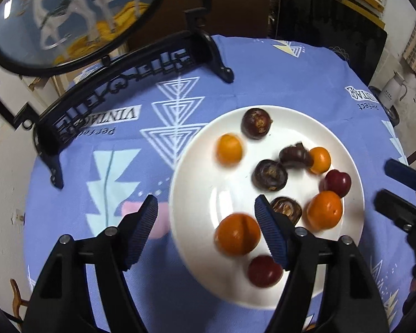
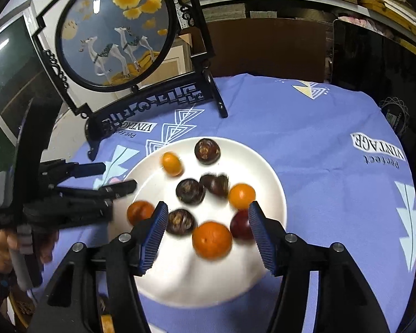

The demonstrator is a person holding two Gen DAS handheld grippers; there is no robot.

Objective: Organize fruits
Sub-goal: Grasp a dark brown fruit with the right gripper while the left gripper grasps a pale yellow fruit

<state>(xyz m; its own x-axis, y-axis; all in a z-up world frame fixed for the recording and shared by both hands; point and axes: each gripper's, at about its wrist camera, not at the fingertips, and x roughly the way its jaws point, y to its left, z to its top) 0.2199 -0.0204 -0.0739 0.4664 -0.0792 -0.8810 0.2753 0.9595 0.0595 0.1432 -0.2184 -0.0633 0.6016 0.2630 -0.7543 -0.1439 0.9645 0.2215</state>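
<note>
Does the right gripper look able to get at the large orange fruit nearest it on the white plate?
Probably yes: the right gripper is open, the large orange fruit lies just ahead, uncovered on the white plate.

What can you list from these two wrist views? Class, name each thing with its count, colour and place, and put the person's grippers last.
plate: one, white, on the tablecloth, holding all the fruit.
orange fruits: four, orange, spread across the plate.
dark brown fruits: four, dark brown, mostly mid-plate.
red fruits: two, dark red, near the plate's edges.
tablecloth: one, lavender blue with white print, covering the table.
deer screen: one, round blue picture in a black stand, at the back left of the table.
left gripper: one, black with blue pads, open over the plate's left edge.
right gripper: one, black with blue pads, open above the fruit.
</note>
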